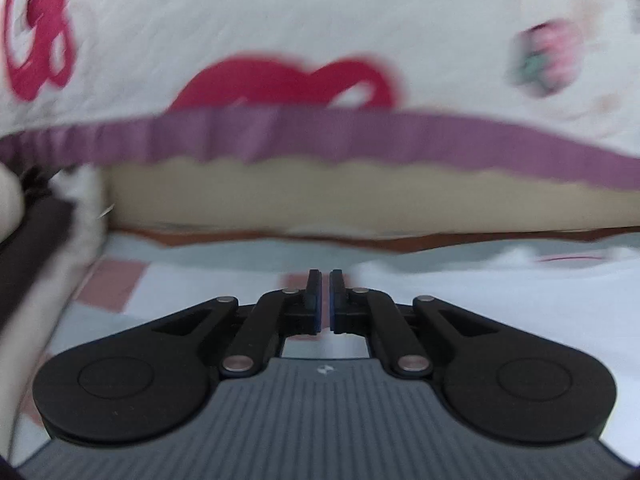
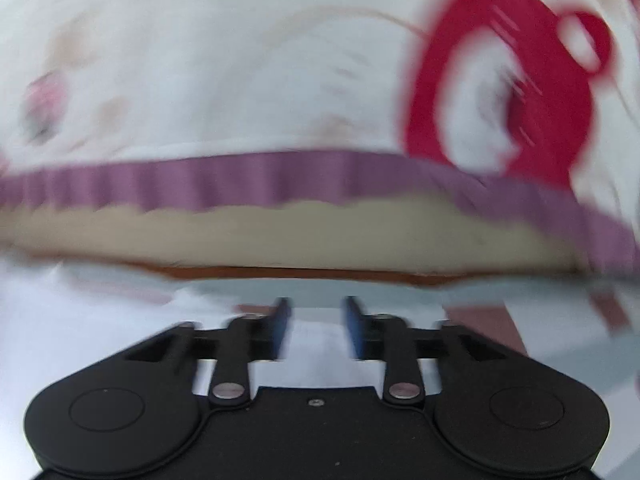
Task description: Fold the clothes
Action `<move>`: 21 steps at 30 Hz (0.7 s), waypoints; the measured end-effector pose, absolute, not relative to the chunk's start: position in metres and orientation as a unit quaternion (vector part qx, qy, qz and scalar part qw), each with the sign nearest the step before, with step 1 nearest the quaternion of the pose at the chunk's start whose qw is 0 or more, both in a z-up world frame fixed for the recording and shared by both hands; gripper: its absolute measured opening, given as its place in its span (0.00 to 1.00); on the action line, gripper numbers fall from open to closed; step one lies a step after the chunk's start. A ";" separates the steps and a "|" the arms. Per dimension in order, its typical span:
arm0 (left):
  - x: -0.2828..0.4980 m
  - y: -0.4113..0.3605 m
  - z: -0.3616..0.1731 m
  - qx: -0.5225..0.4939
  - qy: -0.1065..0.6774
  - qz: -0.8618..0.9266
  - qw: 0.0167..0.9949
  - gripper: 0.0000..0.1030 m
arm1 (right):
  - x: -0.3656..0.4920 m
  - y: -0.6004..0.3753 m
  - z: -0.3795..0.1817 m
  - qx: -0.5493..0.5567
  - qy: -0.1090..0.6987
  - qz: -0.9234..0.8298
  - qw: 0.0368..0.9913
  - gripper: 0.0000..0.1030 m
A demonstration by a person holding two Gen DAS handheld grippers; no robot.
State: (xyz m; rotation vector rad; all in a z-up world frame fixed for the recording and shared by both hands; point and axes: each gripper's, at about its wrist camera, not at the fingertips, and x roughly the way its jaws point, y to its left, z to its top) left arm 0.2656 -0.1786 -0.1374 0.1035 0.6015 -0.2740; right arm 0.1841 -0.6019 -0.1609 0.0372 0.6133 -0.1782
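Although both views are blurred, a white garment (image 1: 460,292) is seen lying on a checked sheet (image 1: 120,280) just ahead of both claws, below a quilt (image 1: 280,20) with a purple trim (image 1: 360,136). The left claw (image 1: 324,300) is seen nearly closed, a thin gap between its pads (image 1: 316,296), and nothing is gripped. The right claw (image 2: 316,328) is held open over white cloth (image 2: 80,320), with no fabric pinched between its blue pads (image 2: 352,328). Such empty claws over the cloth are judged to suit a pause between folds, the garment being left flat so that an edge can be picked next. Which part of the garment lies nearest cannot be told.
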 end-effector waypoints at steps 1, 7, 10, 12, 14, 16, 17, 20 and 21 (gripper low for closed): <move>0.256 -0.187 -0.133 0.063 0.290 -0.167 0.940 0.05 | 0.181 -0.593 -0.158 -0.001 0.303 -0.070 0.950 0.45; 0.230 -0.212 -0.157 0.045 0.400 -0.294 0.867 0.09 | 0.181 -0.572 -0.181 -0.058 0.379 -0.027 0.923 0.40; 0.216 -0.198 -0.166 0.064 0.400 -0.269 0.874 0.09 | 0.177 -0.609 -0.186 0.000 0.381 -0.107 0.919 0.42; 0.208 -0.183 -0.163 0.081 0.390 -0.232 0.888 0.09 | 0.170 -0.627 -0.180 0.021 0.371 -0.170 0.913 0.41; 0.203 -0.163 -0.160 0.064 0.396 -0.198 0.894 0.09 | 0.160 -0.624 -0.170 0.001 0.360 -0.200 0.911 0.40; 0.196 -0.129 -0.160 -0.044 0.404 -0.225 0.886 0.20 | 0.144 -0.606 -0.155 0.006 0.341 -0.150 0.928 0.40; 0.191 -0.112 -0.161 -0.099 0.405 -0.240 0.877 0.25 | 0.135 -0.592 -0.147 0.022 0.332 -0.115 0.936 0.41; 0.168 -0.095 -0.164 -0.110 0.409 -0.259 0.868 0.32 | 0.115 -0.541 -0.143 0.033 0.320 -0.025 0.947 0.47; 0.159 -0.096 -0.164 -0.075 0.411 -0.246 0.875 0.31 | 0.112 -0.523 -0.147 0.025 0.326 -0.006 0.945 0.47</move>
